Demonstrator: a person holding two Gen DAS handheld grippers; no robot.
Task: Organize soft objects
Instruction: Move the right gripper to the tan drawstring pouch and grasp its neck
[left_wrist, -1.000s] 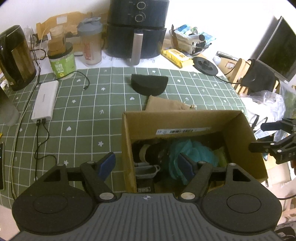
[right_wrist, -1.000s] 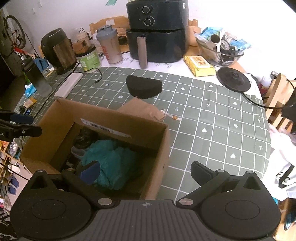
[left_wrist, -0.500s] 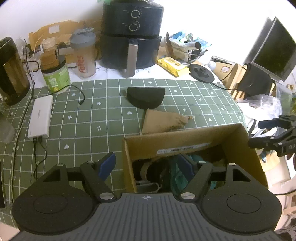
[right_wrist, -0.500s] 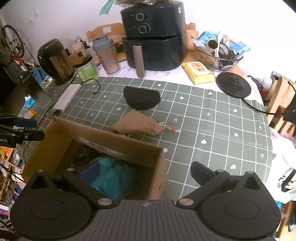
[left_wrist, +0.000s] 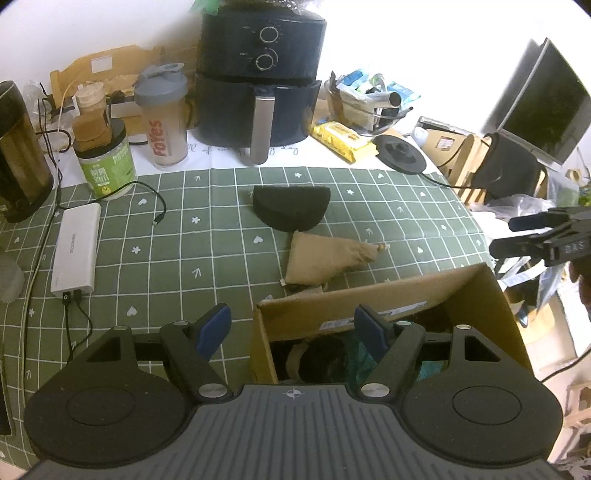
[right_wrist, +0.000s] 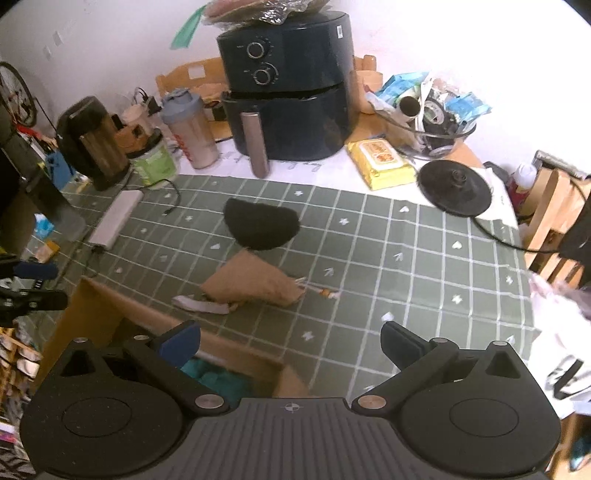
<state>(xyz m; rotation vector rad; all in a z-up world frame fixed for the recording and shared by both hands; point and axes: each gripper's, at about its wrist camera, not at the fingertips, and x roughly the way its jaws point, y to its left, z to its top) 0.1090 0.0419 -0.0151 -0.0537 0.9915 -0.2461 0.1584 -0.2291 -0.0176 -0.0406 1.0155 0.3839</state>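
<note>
A tan cloth pouch (left_wrist: 325, 258) lies on the green checked tablecloth, with a black half-round soft pad (left_wrist: 291, 206) just behind it. An open cardboard box (left_wrist: 369, 306) at the table's near edge holds teal fabric (right_wrist: 218, 376) and dark items. My left gripper (left_wrist: 293, 326) is open and empty above the box's left front corner. My right gripper (right_wrist: 290, 341) is open and empty above the box's right end. The pouch (right_wrist: 255, 282) and pad (right_wrist: 260, 225) lie ahead of it. A white strip (right_wrist: 201, 304) lies by the pouch.
A black air fryer (left_wrist: 258, 77), a shaker bottle (left_wrist: 162, 118), a green tub (left_wrist: 105, 166) and a dark kettle (left_wrist: 18, 155) line the back. A white power bank (left_wrist: 75, 247) with cables lies left. A yellow wipes pack (right_wrist: 382, 162) and a black round base (right_wrist: 454, 188) sit right.
Both grippers have pulled back and up from the box. The box now sits lower in both views and the tan pouch is fully in sight.
</note>
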